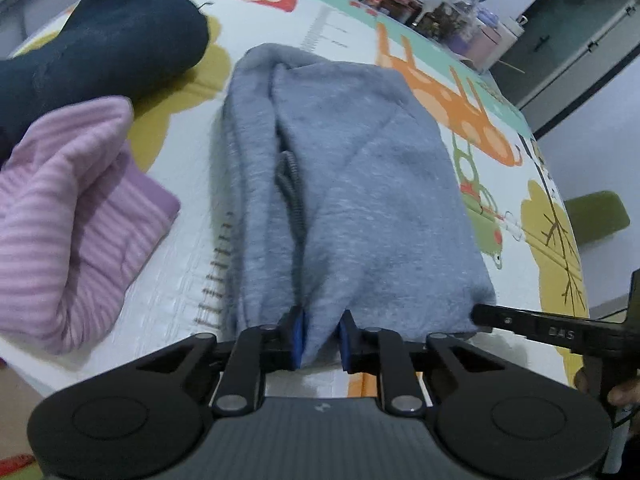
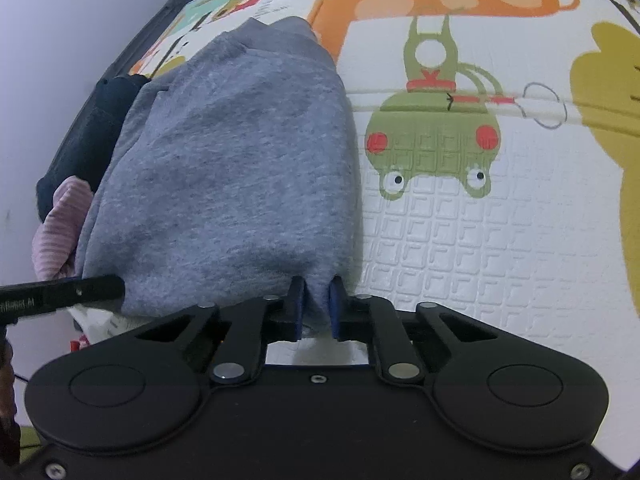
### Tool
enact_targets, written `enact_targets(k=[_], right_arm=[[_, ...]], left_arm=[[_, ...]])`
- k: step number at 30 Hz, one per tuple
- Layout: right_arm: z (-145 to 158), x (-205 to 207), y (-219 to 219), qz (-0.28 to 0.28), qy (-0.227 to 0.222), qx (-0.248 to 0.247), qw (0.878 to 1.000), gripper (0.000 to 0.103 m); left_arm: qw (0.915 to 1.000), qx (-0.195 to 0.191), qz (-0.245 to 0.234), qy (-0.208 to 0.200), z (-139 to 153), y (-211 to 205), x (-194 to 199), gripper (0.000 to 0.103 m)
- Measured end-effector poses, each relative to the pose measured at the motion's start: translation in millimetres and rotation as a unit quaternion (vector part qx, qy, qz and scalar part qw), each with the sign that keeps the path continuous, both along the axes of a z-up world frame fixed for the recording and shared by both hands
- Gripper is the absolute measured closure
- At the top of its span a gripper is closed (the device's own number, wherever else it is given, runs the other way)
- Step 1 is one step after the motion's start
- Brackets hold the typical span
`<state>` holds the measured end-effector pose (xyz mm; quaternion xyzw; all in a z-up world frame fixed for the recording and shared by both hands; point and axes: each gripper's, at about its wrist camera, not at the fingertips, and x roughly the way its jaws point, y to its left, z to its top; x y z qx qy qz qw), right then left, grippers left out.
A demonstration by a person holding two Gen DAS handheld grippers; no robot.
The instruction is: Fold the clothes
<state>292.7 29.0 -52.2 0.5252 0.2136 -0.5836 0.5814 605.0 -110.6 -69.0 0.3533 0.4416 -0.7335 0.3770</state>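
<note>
A grey sweatshirt (image 1: 340,168) lies partly folded on the cartoon play mat (image 1: 184,248), with a grey drawstring showing in its middle crease. My left gripper (image 1: 322,338) is shut on the sweatshirt's near edge. My right gripper (image 2: 316,308) is shut on the near right corner of the same grey sweatshirt (image 2: 232,168). The right gripper's finger shows in the left wrist view (image 1: 532,322), just right of the garment's corner. The left gripper's finger shows in the right wrist view (image 2: 60,292), at the left.
A pink striped garment (image 1: 72,208) lies folded left of the sweatshirt, with a dark navy garment (image 1: 104,44) behind it. Jars and clutter (image 1: 440,12) stand beyond the mat's far edge. A green stool (image 1: 600,216) is at the right. The mat (image 2: 480,240) stretches right of the sweatshirt.
</note>
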Motion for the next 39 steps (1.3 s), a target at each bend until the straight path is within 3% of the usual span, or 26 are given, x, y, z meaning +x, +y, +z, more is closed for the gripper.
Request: enact_targets(k=[6, 11, 14, 16, 19, 23, 24, 29, 34, 36, 39], right_arm=[[4.1, 5.0, -3.2, 0.039, 0.057, 0.027, 0.997, 0.096], [-4.4, 8.5, -5.7, 0.049, 0.057, 0.033, 0.997, 0.095], [-0.1, -1.2, -2.7, 0.034, 0.028, 0.032, 0.999, 0.083], [2.8, -11.9, 1.9, 0.011, 0.006, 0.029, 1.0, 0.069], [7.4, -23.8, 7.9, -0.016, -0.018, 0.004, 1.0, 0.067], [10.7, -30.6, -1.3, -0.038, -0.039, -0.014, 0.998, 0.061], [11.0, -31.2, -5.7, -0.041, -0.038, -0.017, 0.998, 0.059], [-0.4, -26.2, -29.6, -0.042, -0.03, 0.0, 0.999, 0.058], [-15.3, -15.4, -36.8, -0.04, -0.03, 0.004, 0.999, 0.057], [-17.2, -12.0, -35.8, -0.039, -0.028, -0.003, 0.999, 0.066], [-15.1, -8.7, -31.3, -0.037, -0.016, -0.015, 0.999, 0.073]], left_arm=[[0.9996, 0.005, 0.027, -0.002, -11.7, 0.7, 1.9, 0.081], [0.9996, 0.007, 0.029, 0.001, -14.4, 2.5, 5.2, 0.081], [0.9998, -0.016, 0.013, -0.007, -3.9, 10.0, 0.2, 0.079], [0.9992, -0.036, 0.006, -0.015, 4.6, 14.6, -2.0, 0.079], [0.9981, -0.058, 0.019, -0.007, 17.1, 16.2, -2.8, 0.072], [0.9933, -0.103, 0.046, 0.026, 34.7, 11.1, -1.8, 0.041], [0.9926, -0.109, 0.049, 0.021, 36.1, 6.9, -5.1, 0.038], [0.9918, -0.12, 0.043, -0.001, 32.2, -10.8, -22.8, 0.037], [0.994, -0.077, 0.063, -0.047, 5.1, -25.2, -31.0, 0.03], [0.9945, -0.064, 0.067, -0.049, -2.0, -27.0, -31.7, 0.02], [0.9958, -0.049, 0.06, -0.049, -7.3, -28.2, -35.1, 0.021]])
